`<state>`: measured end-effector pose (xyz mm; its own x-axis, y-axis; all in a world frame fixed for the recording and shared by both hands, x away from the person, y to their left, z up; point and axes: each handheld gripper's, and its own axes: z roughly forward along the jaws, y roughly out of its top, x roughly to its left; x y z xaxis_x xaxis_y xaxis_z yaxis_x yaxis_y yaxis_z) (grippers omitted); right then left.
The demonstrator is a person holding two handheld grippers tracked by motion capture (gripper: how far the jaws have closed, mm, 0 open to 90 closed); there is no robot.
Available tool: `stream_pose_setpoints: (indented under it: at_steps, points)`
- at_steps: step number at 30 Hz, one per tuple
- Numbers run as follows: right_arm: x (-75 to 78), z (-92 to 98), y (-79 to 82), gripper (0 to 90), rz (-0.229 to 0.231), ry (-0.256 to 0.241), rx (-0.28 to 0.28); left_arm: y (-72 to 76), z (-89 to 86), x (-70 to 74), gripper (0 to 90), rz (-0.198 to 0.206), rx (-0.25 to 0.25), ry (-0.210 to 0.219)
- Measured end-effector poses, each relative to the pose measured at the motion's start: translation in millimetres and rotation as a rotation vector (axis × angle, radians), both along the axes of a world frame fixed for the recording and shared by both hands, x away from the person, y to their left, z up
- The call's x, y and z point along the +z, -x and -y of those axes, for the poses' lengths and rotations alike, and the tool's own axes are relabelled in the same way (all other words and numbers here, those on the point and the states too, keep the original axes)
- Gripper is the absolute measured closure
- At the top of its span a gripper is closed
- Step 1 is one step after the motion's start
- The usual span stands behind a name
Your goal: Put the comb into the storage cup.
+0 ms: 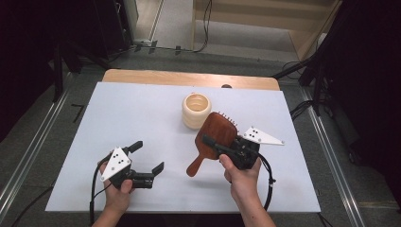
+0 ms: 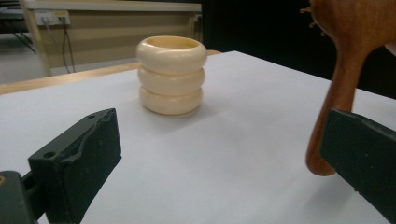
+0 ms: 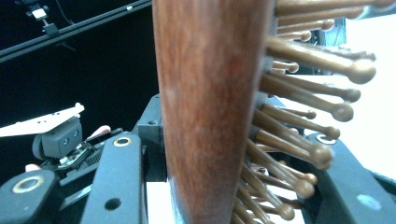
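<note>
Reddish-brown wooden paddle hairbrush (image 1: 215, 139), lifted above the white table (image 1: 142, 118) just right of the cream 3-ringed cup (image 1: 196, 110), is pinched by the right gripper (image 1: 222, 144), while the left gripper (image 1: 146, 156), farther left, has its 2 jaws spread wide on nothing.

Reddish-brown hairbrush (image 1: 218, 134) (cream holder (image 1: 196, 110))

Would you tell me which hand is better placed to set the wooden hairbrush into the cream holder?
The right. Its tongs are shut on the wooden hairbrush, held beside the cream holder. The left tongs are open, holding nothing, farther from the holder.
</note>
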<state>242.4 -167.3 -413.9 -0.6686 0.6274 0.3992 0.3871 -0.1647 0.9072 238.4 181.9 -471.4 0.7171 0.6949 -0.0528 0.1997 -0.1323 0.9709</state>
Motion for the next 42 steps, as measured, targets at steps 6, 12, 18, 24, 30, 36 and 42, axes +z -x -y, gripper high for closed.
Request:
stream_pose_setpoints:
  at_steps: [6,12,18,24,30,36,42]
  points:
    - [1.7,-2.0,1.3,50.4,0.015,0.018,0.004,-1.7,-18.0,-0.8,0.0,0.016,0.039,-0.001]
    - [1.7,-2.4,0.9,50.4,0.023,0.039,0.001,0.7,-33.6,-5.2,0.0,0.025,0.073,-0.024]
    - [4.0,2.1,0.4,50.4,0.047,0.063,-0.020,2.7,-53.0,-8.1,0.0,0.021,0.114,-0.026]
    - [6.1,9.6,-0.3,50.4,0.062,0.091,-0.035,6.9,-70.7,-9.9,0.0,0.021,0.147,-0.038]
    - [7.9,16.0,-5.1,50.4,0.063,0.101,-0.057,9.3,-81.3,-11.1,0.0,0.023,0.180,-0.047]
    - [13.0,19.4,-9.5,50.4,0.073,0.106,-0.069,9.9,-92.4,-11.4,0.0,0.027,0.208,-0.059]
    - [18.7,22.5,-14.3,50.4,0.083,0.115,-0.082,9.2,-98.5,-14.9,0.0,0.011,0.248,-0.027]
